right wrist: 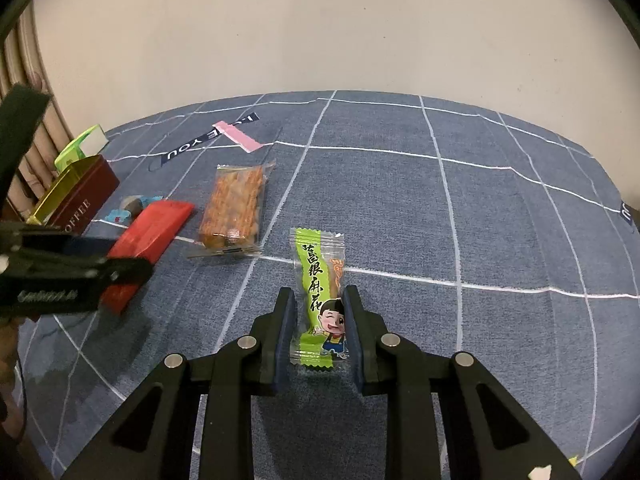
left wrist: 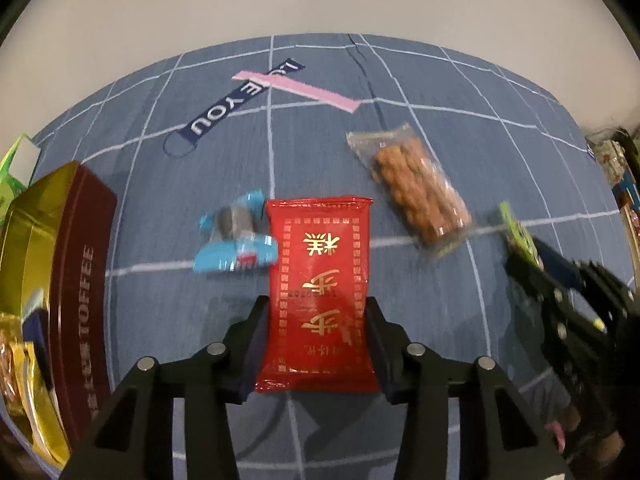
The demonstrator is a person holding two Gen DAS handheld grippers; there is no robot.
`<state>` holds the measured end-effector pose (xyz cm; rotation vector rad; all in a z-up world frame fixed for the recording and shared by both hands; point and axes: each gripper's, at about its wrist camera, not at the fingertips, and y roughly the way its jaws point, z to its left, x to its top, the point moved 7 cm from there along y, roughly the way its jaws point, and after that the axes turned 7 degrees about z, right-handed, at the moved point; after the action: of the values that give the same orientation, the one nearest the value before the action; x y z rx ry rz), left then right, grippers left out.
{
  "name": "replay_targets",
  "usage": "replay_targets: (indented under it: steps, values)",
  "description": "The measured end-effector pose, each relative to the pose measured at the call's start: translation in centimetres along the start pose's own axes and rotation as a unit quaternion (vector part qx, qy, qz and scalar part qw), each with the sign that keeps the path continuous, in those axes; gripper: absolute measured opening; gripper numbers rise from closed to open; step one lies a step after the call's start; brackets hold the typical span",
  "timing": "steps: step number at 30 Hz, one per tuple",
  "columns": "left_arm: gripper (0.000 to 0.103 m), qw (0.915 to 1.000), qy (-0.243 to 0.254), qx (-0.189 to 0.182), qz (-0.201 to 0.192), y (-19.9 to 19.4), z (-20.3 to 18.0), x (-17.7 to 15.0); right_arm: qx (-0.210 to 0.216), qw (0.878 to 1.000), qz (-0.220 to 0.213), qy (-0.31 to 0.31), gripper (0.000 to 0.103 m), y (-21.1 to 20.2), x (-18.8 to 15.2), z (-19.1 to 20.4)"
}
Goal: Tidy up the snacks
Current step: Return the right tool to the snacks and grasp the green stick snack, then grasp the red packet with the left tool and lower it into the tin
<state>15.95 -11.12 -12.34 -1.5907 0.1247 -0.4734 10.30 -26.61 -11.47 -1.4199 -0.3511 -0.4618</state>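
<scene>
My left gripper is shut on a red snack packet with gold characters, held just above the blue checked cloth; the packet also shows in the right wrist view. My right gripper is shut on a green twist-snack packet, seen blurred at the right of the left wrist view. A clear packet of brown fried snacks lies on the cloth between the grippers. A small blue-wrapped candy lies left of the red packet.
A dark red and gold toffee tin stands open at the left with wrapped sweets inside. A green box stands behind it. A navy lanyard and a pink strip lie at the back. A wall bounds the table's far edge.
</scene>
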Motion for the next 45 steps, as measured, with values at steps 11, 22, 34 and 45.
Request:
replay_targets:
  steps: [11,22,34,45]
  values:
    - [0.045,0.9999,0.014,-0.005,-0.004,-2.4,0.2,-4.0,-0.032,0.999,0.004,-0.021,0.023,0.1,0.2,0.4]
    - [0.045,0.9986,0.014,-0.010,-0.049,-7.5,1.5,-5.3,-0.057,0.998,0.003,-0.013,0.023,-0.1,0.1,0.6]
    - [0.045,0.9961,-0.027,0.020,-0.082,-11.4,7.8,-5.0,-0.090,0.996,0.003,0.016,0.023,-0.1,0.0,0.9]
    - [0.045,0.9890,-0.089,0.084,-0.083,-12.1,18.0,-4.1,-0.091,0.996,0.002,0.021,0.023,-0.2,0.0,0.8]
